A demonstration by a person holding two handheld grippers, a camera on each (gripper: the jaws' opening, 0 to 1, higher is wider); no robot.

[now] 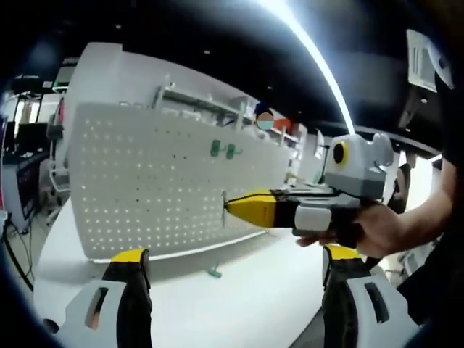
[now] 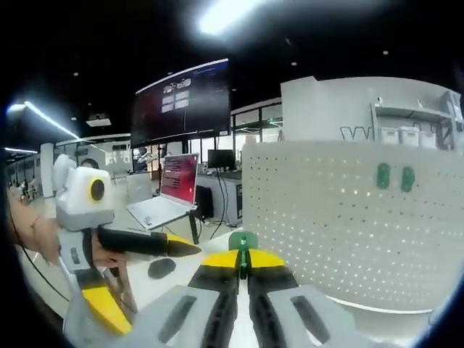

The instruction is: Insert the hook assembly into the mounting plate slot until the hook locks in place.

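Note:
The white perforated mounting plate (image 1: 145, 188) stands upright on the table, and it also appears in the right gripper view (image 2: 348, 217). Two green hooks (image 1: 222, 150) hang on it high up, seen too from the right gripper (image 2: 395, 176). My right gripper (image 2: 243, 254) is shut on a green hook assembly (image 2: 243, 240). In the left gripper view a hand holds the right gripper (image 1: 230, 206) with its yellow tips close to the plate's face. My left gripper (image 1: 235, 255) is open and holds nothing, back from the plate; it also shows from the other side (image 2: 148, 279).
A small green piece (image 1: 214, 272) lies on the white table (image 1: 239, 304) below the plate. Behind the left gripper are an open laptop (image 2: 170, 196), a large dark screen (image 2: 181, 98) and desks. Shelving (image 1: 196, 101) rises behind the plate.

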